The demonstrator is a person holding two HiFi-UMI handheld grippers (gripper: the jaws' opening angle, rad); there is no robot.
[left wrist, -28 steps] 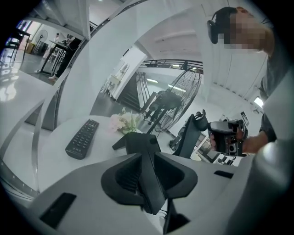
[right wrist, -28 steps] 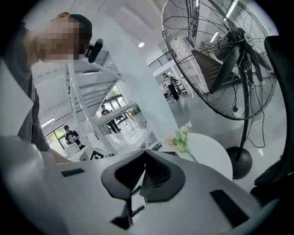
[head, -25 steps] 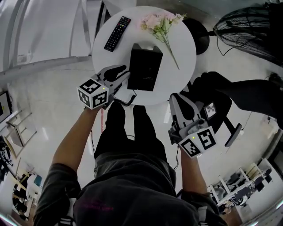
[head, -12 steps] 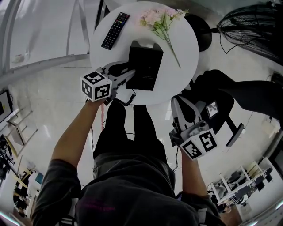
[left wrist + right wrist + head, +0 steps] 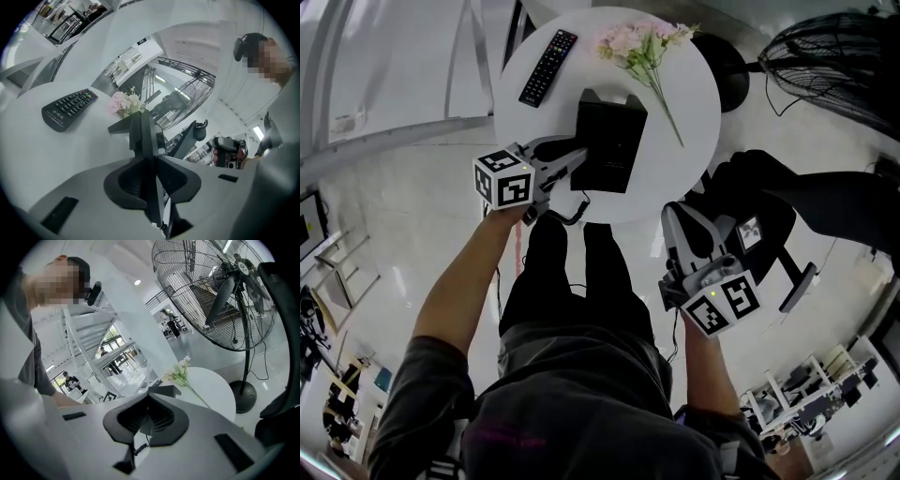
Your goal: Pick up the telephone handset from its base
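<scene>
Left gripper is right in on the phone, and its jaws are closing. The telephone handset stands between them as a thin dark slab seen edge-on, and both pads look pressed against its sides. So the grip is about half wide, filled by the handset. In the head view that gripper reaches along the left edge of the black telephone base, which is where the handset sits, down at the base. A coiled cord loops off the near edge of the round white table just under it.

Over to the right gripper: its jaws are drawn together at the tips with nothing between them. It is held near the person's body, well clear of the table's near right edge.

Further out on the table, a remote control lies at the far left. A spray of pink flowers lies at the far side, its stem running along the right of the base. A big floor fan stands off at the far right.
</scene>
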